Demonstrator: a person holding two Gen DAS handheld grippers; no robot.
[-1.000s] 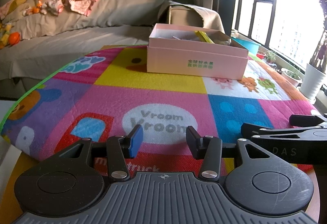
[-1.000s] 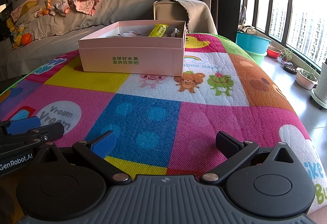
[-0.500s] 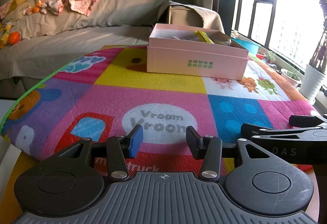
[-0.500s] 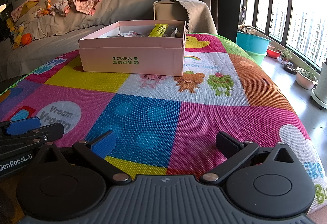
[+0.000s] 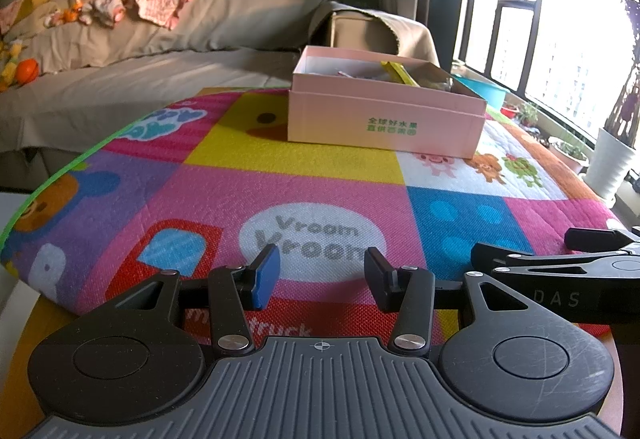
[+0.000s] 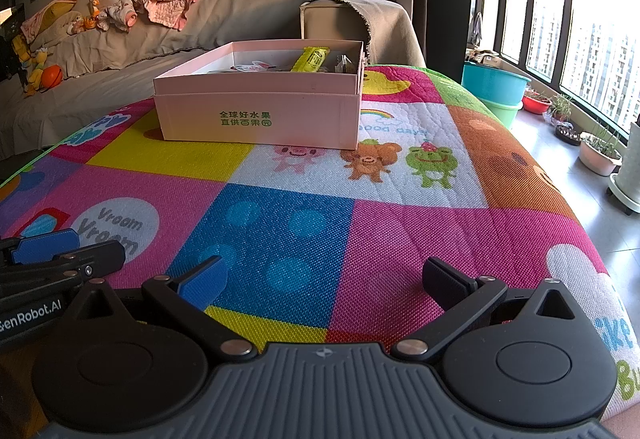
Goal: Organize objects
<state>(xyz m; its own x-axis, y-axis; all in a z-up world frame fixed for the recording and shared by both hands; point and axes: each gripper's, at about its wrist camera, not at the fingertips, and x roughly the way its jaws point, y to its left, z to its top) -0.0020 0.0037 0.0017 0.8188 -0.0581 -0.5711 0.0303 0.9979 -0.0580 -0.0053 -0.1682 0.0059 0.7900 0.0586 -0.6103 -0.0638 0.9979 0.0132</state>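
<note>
A pink cardboard box (image 5: 384, 123) with green print stands on the far part of a colourful play mat (image 5: 280, 199); it also shows in the right wrist view (image 6: 260, 119). Inside it lie a yellow-green packet (image 6: 311, 59) and several small wrapped items. My left gripper (image 5: 320, 275) is open and empty, low over the mat's near edge. My right gripper (image 6: 324, 279) is open wide and empty, beside the left one; its arm shows at the right of the left wrist view (image 5: 560, 279). Both are well short of the box.
A grey sofa (image 6: 120, 79) with clothes and toys stands behind the mat. Teal basins (image 6: 494, 87), plant pots (image 6: 600, 155) and a white planter (image 5: 610, 163) stand on the floor by the windows at right. The mat drops off at its left and right edges.
</note>
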